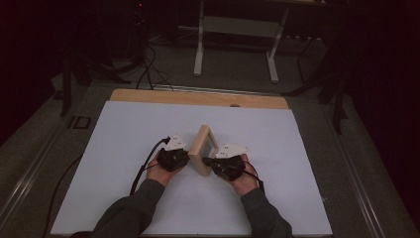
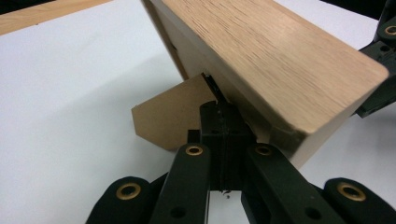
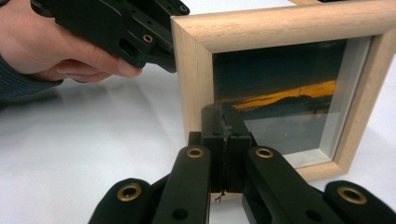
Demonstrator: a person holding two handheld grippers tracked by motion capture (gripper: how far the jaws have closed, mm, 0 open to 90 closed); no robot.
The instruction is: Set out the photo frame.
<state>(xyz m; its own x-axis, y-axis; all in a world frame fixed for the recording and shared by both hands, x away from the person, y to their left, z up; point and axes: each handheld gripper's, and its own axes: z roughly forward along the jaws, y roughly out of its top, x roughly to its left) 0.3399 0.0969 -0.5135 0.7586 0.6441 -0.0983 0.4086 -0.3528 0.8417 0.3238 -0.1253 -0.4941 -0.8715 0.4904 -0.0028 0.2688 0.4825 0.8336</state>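
A light wooden picture frame (image 1: 203,148) stands upright on the white sheet (image 1: 124,148) between my two grippers. My left gripper (image 1: 184,156) is behind it, jaws shut (image 2: 224,109), tips at the frame's back (image 2: 280,60) just above the brown cardboard stand (image 2: 173,116). A thin black tab (image 2: 212,86) sticks up past the tips; whether it is pinched I cannot tell. My right gripper (image 1: 208,161) is at the front, jaws shut (image 3: 224,112), tips near the glass over a dark sunset picture (image 3: 280,93), by the frame's left side (image 3: 194,84).
The sheet covers a wooden tabletop whose bare edge (image 1: 198,98) shows at the back. Cables (image 1: 146,166) trail from the left gripper off the table's left side. Another desk's white legs (image 1: 199,49) stand on the dark floor beyond.
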